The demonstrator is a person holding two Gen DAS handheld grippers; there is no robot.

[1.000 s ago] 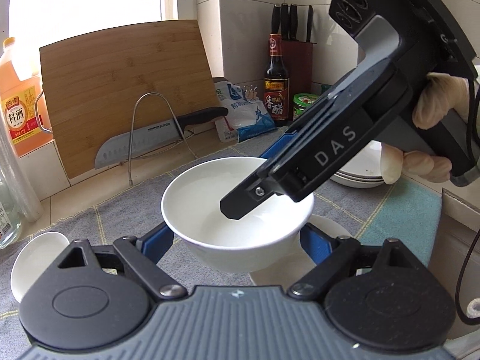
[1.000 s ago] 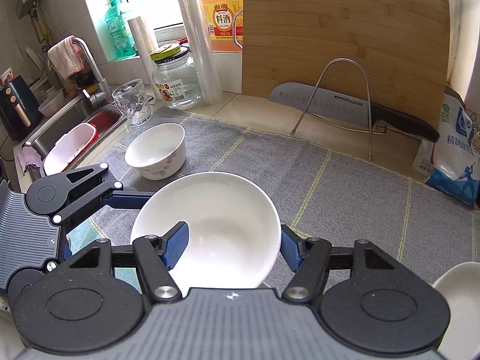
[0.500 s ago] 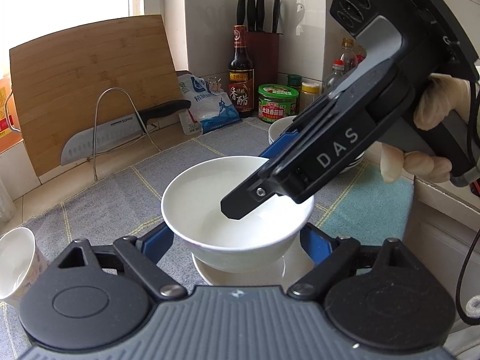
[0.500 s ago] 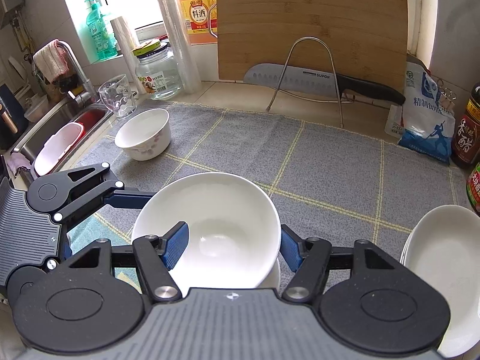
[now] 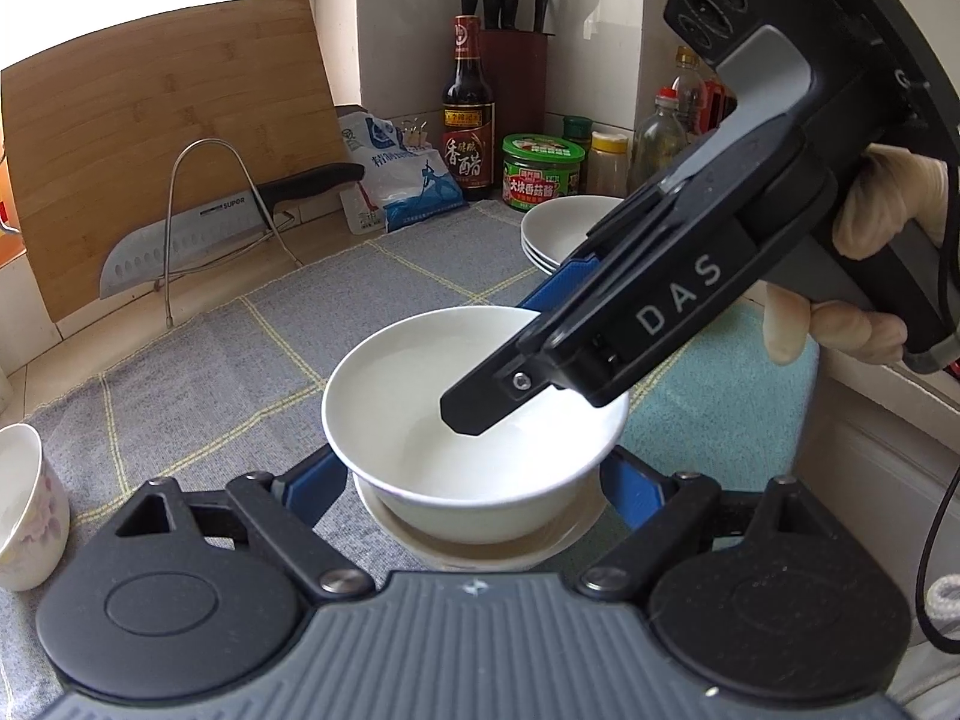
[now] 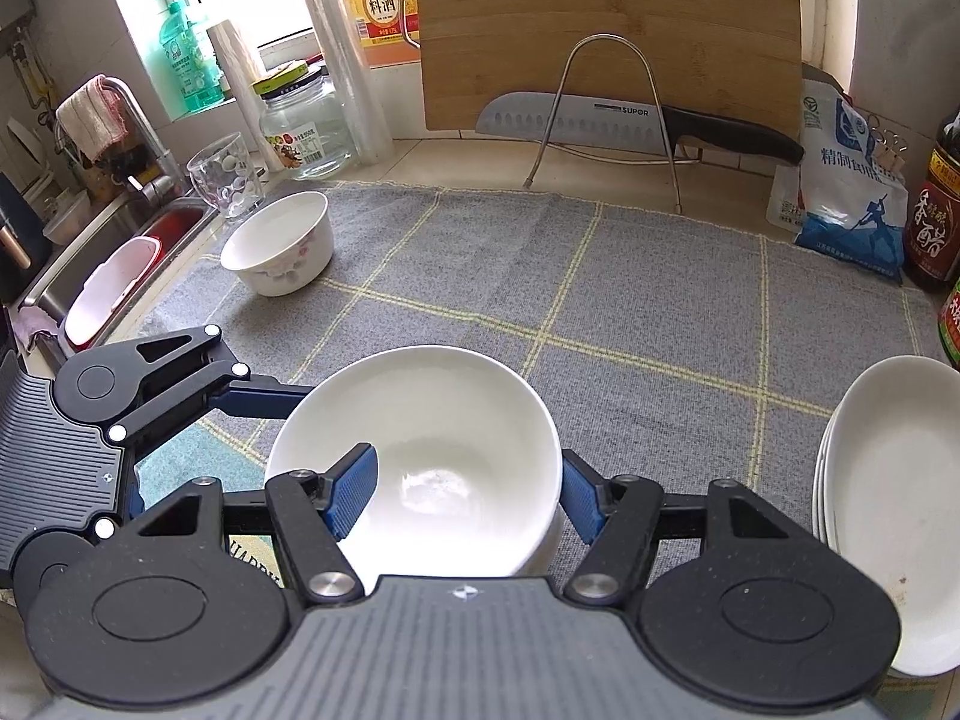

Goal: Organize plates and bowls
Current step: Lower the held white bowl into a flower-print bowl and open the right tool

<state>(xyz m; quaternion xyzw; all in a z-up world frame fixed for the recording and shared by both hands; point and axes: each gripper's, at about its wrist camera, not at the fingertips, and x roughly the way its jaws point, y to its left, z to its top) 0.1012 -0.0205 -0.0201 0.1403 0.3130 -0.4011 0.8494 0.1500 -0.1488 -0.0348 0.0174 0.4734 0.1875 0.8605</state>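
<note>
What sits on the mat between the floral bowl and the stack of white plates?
Right wrist view: the plain white bowl, pinched by the right tongs. Otherwise only grey checked mat separates the small floral-patterned bowl from the stacked white plates.

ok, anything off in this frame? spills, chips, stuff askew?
No spills or breakage. The white bowl sits level over the dish below. Only oddity: brownish specks on the top plate of the stack, near its front rim, so it may be dirty.
</note>
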